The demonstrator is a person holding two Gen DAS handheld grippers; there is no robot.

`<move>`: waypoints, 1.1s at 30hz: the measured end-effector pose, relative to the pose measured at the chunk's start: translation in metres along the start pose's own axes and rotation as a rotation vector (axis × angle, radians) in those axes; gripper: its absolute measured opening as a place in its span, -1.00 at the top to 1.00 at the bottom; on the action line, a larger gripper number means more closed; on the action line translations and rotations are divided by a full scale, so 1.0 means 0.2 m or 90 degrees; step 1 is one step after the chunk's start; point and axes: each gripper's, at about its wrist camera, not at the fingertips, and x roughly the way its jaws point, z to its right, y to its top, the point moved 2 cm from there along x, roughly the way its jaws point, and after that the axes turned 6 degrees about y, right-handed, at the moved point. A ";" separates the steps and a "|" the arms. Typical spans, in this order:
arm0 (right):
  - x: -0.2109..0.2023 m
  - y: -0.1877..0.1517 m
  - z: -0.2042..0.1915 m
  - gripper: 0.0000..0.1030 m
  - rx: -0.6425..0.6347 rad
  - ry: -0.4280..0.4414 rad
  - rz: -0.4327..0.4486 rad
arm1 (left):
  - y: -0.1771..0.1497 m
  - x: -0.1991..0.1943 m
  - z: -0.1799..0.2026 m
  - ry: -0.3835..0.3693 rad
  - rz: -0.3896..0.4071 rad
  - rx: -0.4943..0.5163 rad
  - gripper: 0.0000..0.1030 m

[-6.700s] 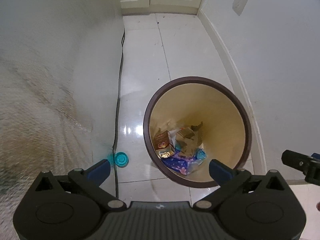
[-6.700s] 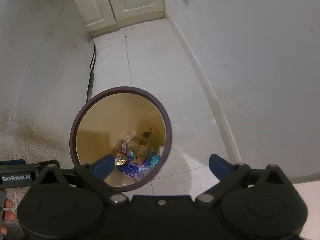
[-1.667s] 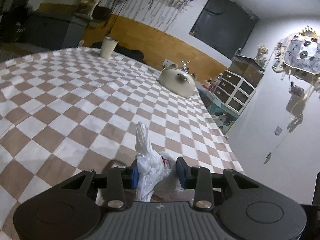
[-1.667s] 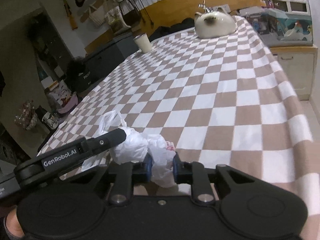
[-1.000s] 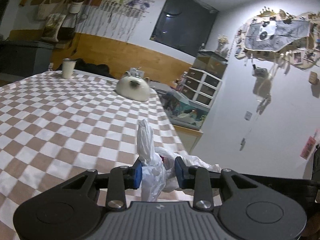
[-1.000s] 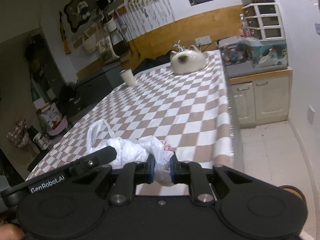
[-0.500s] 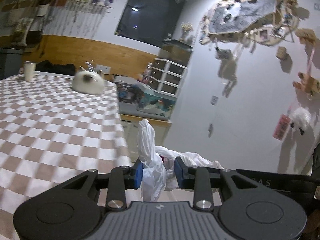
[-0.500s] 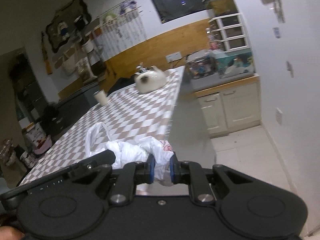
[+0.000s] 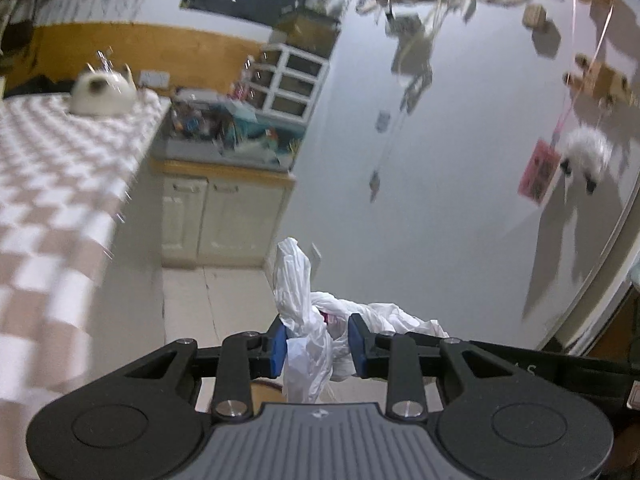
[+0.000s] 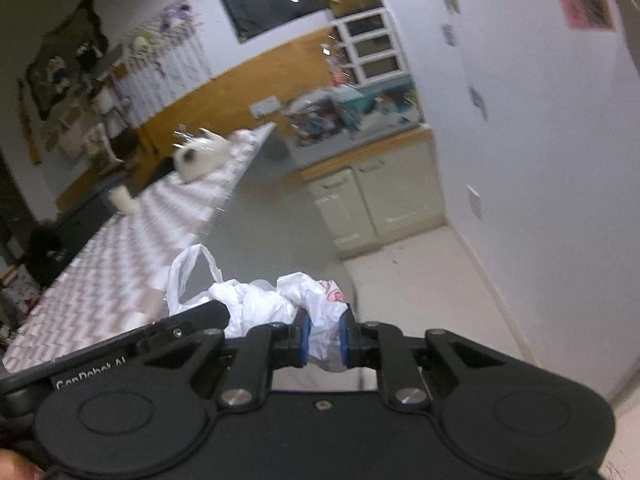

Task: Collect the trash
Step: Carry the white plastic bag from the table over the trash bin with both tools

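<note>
Item: white plastic bag (image 9: 304,320), pinched by my left gripper (image 9: 318,344) and right gripper (image 10: 323,340); lifted off the table, binning still outstanding.

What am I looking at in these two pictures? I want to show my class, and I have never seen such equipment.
No robot here: a person carries two hand-held grasping tools, each with a wide-angle camera looking along its fingers. One picture comes from the left tool, the other from the right tool. Both are shut on the same crumpled white plastic bag, held between them above the floor. To the side is a table with a checked cloth; a white cat-shaped object lies on it. Cream cabinets stand behind.
</note>
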 end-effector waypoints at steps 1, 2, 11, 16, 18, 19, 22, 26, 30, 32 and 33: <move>0.01 -0.02 0.04 0.71 0.004 -0.009 -0.006 | -0.02 0.04 0.02 -0.001 -0.010 0.000 0.36; 0.03 -0.03 0.08 0.71 0.009 -0.017 -0.012 | -0.05 0.08 0.03 -0.002 -0.022 0.000 0.37; 0.23 -0.19 0.40 0.71 0.066 -0.071 -0.079 | -0.26 0.45 0.04 -0.004 -0.118 -0.002 0.37; 0.41 -0.30 0.57 0.71 0.103 -0.104 -0.125 | -0.40 0.72 -0.02 -0.009 -0.173 -0.015 0.37; 0.49 -0.33 0.64 0.71 0.120 -0.114 -0.139 | -0.44 0.83 -0.06 -0.010 -0.189 -0.024 0.37; 0.53 -0.36 0.68 0.71 0.131 -0.118 -0.147 | -0.45 0.89 -0.08 -0.009 -0.198 -0.027 0.37; 0.70 -0.42 0.76 0.71 0.162 -0.127 -0.170 | -0.49 1.05 -0.13 0.004 -0.217 -0.029 0.37; 0.91 -0.48 0.84 0.71 0.179 -0.137 -0.192 | -0.53 1.26 -0.22 0.029 -0.233 -0.038 0.37; 1.10 -0.56 0.92 0.70 0.194 -0.139 -0.210 | -0.62 1.42 -0.30 0.043 -0.244 -0.056 0.37; 1.18 -0.61 0.97 0.70 0.204 -0.133 -0.222 | -0.68 1.49 -0.35 0.047 -0.259 -0.068 0.37; 1.22 -0.65 1.00 0.70 0.210 -0.131 -0.229 | -0.70 1.52 -0.37 0.050 -0.264 -0.075 0.37</move>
